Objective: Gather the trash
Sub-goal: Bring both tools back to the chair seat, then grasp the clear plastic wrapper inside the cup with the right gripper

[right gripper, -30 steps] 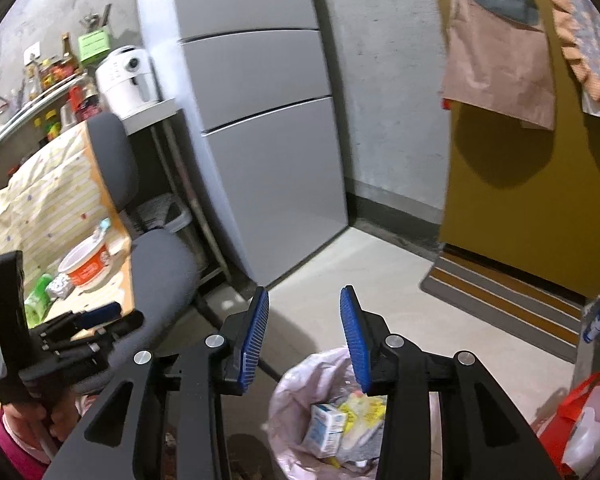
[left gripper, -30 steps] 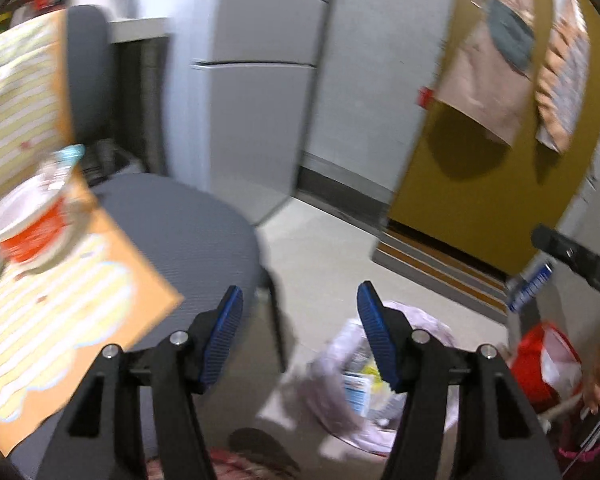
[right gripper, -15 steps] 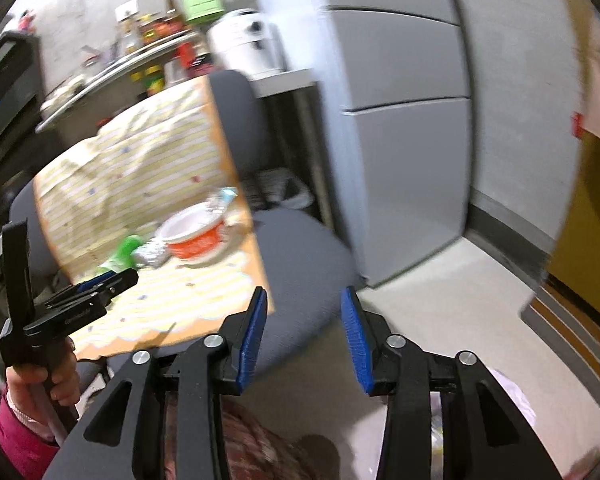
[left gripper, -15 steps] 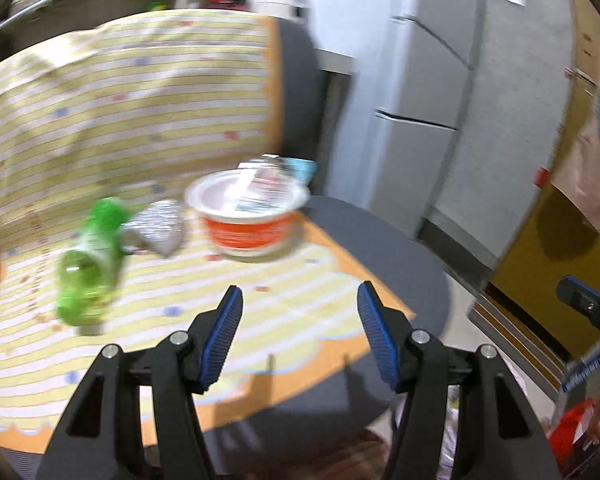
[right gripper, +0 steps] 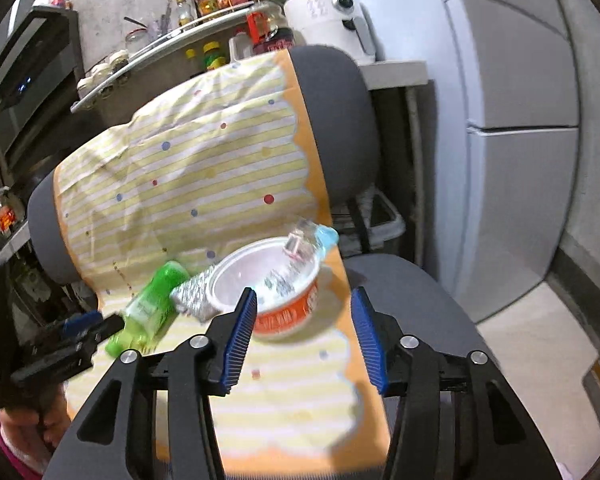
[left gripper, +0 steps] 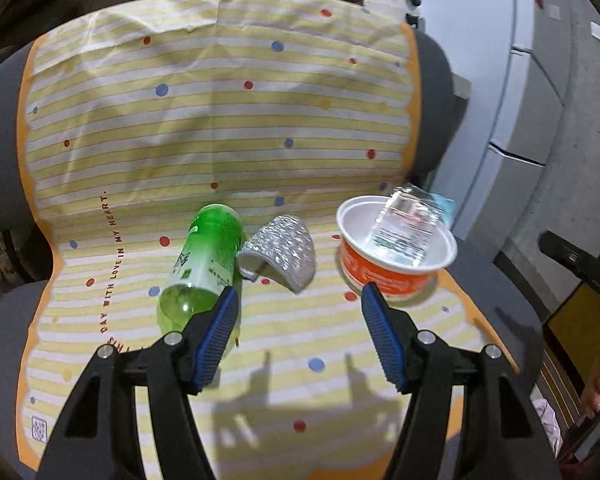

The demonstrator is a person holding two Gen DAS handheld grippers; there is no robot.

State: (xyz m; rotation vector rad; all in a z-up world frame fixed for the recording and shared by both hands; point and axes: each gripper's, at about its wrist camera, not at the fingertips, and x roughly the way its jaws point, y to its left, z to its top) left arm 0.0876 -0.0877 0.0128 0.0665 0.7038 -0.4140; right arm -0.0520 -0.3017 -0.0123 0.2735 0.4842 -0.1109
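Left tongs [left gripper: 296,312] gaped wide, empty, above striped cloth [left gripper: 220,120] on grey chair [right gripper: 336,128]. Green bottle [left gripper: 202,264] lay beside left finger; crumpled foil [left gripper: 280,250] straight ahead. Right tongs [right gripper: 304,318] also wide open, empty; orange bowl [right gripper: 276,296] holding clear plastic cup [right gripper: 300,240] between fingertips.

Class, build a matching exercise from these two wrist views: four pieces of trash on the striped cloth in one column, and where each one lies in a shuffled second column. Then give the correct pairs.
Things
1. green plastic bottle
2. crumpled silver foil wrapper
3. orange and white paper bowl
4. clear crushed plastic bottle

Places
A. resting in the bowl, sticking out over its rim
B. between the green bottle and the bowl
C. lying on its side, leftmost of the group
D. upright near the cloth's right edge

Pairs: 1-C, 2-B, 3-D, 4-A
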